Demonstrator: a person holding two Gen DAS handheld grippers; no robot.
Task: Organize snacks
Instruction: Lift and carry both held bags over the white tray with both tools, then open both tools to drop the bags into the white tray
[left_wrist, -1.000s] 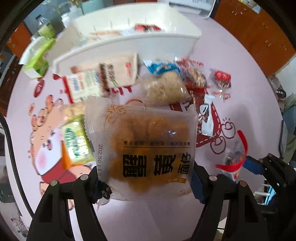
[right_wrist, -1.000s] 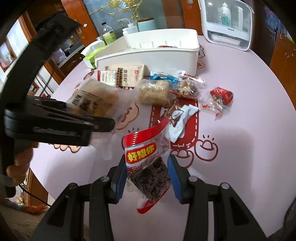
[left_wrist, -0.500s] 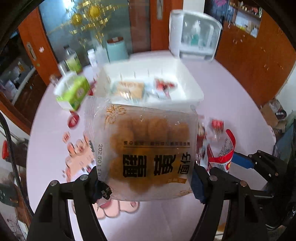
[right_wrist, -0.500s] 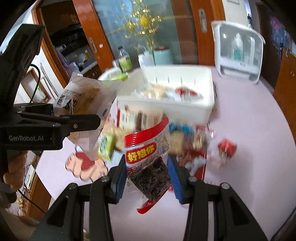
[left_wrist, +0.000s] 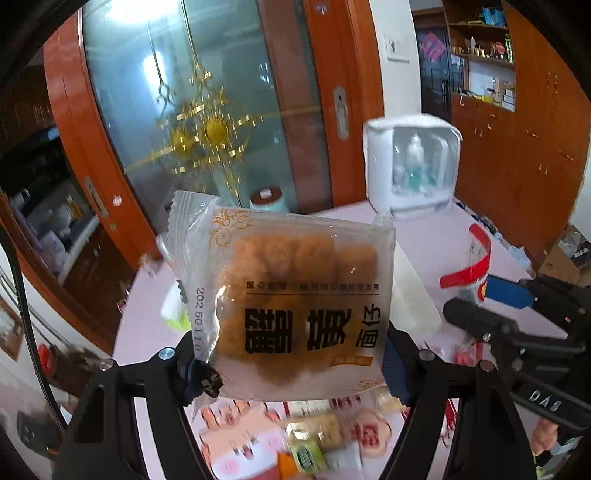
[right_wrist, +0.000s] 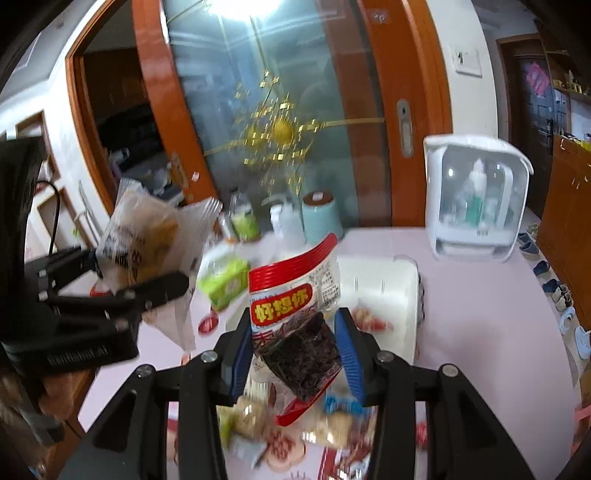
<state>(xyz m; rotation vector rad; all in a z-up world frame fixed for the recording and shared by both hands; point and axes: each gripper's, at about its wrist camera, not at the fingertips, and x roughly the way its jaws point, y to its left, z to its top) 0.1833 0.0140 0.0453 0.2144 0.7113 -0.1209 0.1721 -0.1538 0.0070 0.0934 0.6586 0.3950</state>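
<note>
Left wrist view: your left gripper (left_wrist: 291, 365) clamps the bread packet (left_wrist: 295, 306) aloft, hiding most of the white bin (left_wrist: 410, 291).

Right wrist view: your right gripper (right_wrist: 293, 349) pinches the red-topped snack bag (right_wrist: 295, 314) above that bin; loose snacks (right_wrist: 332, 428) lie beneath.

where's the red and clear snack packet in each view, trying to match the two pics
Left wrist view: the red and clear snack packet is at the right edge, clamped in the right gripper that reaches in from the right.
Right wrist view: it stands at centre, low in the picture, upright between that gripper's blue pads.
Shared landmark: the white domed case at the table's far side, right of centre in both.
</note>
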